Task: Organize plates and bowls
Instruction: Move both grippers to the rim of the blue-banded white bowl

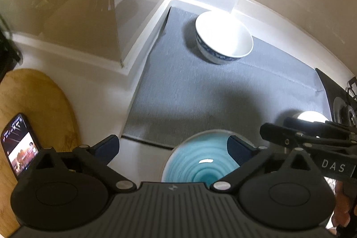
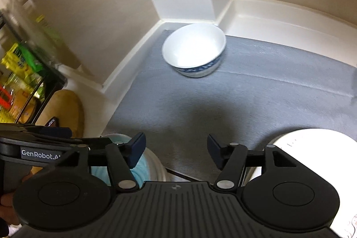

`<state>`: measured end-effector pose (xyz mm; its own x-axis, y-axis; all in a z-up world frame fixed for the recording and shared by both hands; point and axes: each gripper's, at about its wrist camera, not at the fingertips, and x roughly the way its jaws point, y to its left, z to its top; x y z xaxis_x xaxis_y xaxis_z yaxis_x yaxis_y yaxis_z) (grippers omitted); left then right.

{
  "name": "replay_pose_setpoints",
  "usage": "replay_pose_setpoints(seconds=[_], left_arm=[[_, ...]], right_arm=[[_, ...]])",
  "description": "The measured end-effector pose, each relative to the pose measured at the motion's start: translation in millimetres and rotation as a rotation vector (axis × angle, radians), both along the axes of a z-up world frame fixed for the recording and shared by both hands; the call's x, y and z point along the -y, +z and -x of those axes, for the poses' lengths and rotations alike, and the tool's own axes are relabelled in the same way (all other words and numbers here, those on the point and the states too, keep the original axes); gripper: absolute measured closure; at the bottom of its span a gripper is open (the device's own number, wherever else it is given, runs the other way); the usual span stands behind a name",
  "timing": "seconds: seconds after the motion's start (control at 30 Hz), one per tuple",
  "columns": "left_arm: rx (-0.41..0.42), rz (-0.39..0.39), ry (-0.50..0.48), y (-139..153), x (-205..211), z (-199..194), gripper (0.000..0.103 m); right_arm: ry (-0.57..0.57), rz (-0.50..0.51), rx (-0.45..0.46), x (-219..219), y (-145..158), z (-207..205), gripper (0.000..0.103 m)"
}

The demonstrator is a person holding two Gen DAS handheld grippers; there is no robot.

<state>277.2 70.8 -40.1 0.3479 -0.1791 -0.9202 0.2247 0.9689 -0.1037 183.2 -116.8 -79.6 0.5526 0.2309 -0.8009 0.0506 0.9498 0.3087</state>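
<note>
A white bowl with a blue band (image 1: 223, 37) (image 2: 193, 52) stands at the far corner of a grey mat (image 1: 200, 92) (image 2: 234, 99). At the mat's near edge sits a light-blue ringed bowl (image 1: 196, 162) (image 2: 139, 167). My left gripper (image 1: 174, 146) is wide open above it; the right finger overlaps the bowl's rim, the pads not pressing. The right gripper (image 2: 176, 152) is open over the bare mat, nothing between its fingers. A white dish (image 2: 312, 144) (image 1: 312, 116) lies at the right.
Cream walls and a white raised ledge (image 1: 142, 37) close the corner behind the mat. A wooden board (image 1: 33, 104) with a lit phone (image 1: 19, 144) lies at the left. A rack of packets (image 2: 20, 81) stands further left; a stove's edge (image 1: 341, 99) is at the right.
</note>
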Motion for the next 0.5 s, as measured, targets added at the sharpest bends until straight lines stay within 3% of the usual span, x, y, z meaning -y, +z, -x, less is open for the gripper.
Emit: replay_pose_setpoints(seconds=[0.5], left_arm=[[0.04, -0.031, -0.018, 6, 23, -18, 0.0]], right_arm=[[-0.059, -0.002, 0.002, 16, -1, -5, 0.034]])
